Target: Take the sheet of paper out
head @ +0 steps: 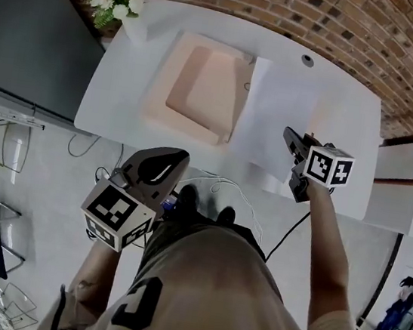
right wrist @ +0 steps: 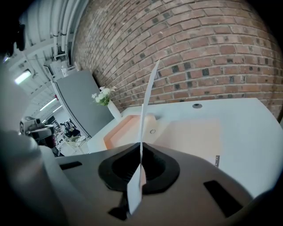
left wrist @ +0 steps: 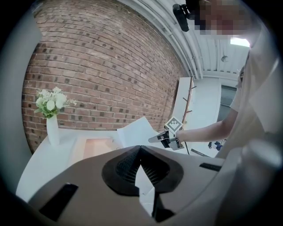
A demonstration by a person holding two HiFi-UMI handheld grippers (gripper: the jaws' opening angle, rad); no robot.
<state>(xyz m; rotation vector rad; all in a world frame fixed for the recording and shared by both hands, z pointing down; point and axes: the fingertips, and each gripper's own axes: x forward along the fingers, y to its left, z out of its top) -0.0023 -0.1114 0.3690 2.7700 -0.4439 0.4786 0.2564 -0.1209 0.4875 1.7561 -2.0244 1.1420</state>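
A white sheet of paper (head: pixel 271 108) hangs over the white table (head: pixel 344 111), just right of an open peach folder (head: pixel 195 83). My right gripper (head: pixel 291 140) is shut on the sheet's near edge and holds it lifted. In the right gripper view the sheet (right wrist: pixel 148 101) stands edge-on, rising from the closed jaws of the right gripper (right wrist: pixel 141 152); the folder (right wrist: pixel 126 128) lies behind it. My left gripper (head: pixel 170 161) hovers off the table's near edge by the person's body. In its own view the left gripper (left wrist: pixel 140 150) has its jaws shut with nothing between them.
A white vase of flowers (head: pixel 127 0) stands at the table's far left corner. A cable hole (head: pixel 306 60) sits at the far edge. A dark grey panel (head: pixel 28 21) stands left of the table, and a brick wall (head: pixel 349 20) runs behind it. Cables (head: pixel 211 184) lie on the floor.
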